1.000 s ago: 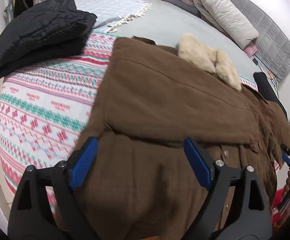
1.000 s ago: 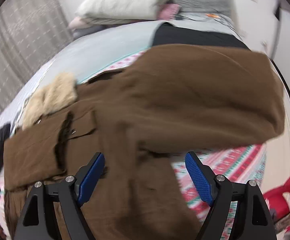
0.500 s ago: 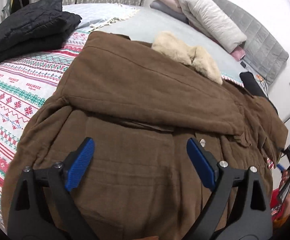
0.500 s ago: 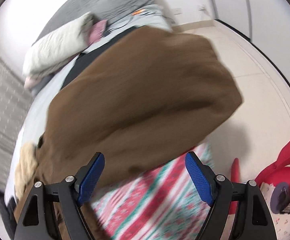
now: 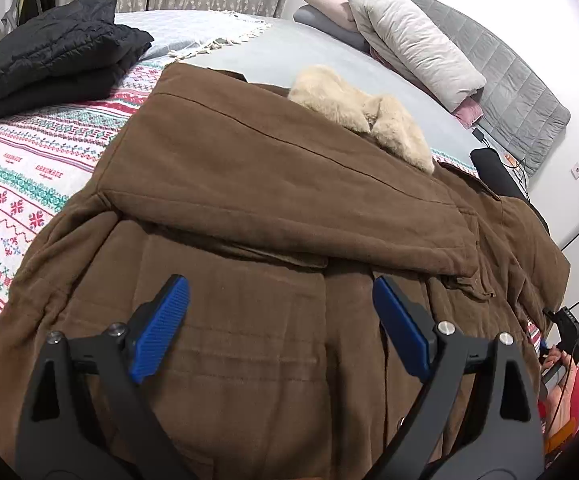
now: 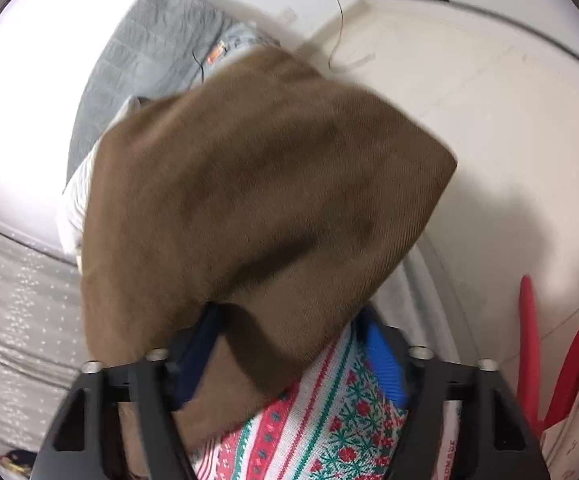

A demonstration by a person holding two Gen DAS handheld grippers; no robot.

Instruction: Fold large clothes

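1. The brown coat lies spread on the bed's patterned blanket, one sleeve folded across its front.
2. The left gripper hovers over the coat's lower part, jaws wide apart, holding nothing.
3. The right gripper has just been closing, with a coat edge and blanket between its jaws; whether the pads press is unclear.

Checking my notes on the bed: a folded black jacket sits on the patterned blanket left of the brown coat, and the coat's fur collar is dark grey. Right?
Not quite. The fur collar is cream, not dark grey, as the left wrist view shows. The rest stands: the folded black jacket sits on the patterned blanket, left of the brown coat.
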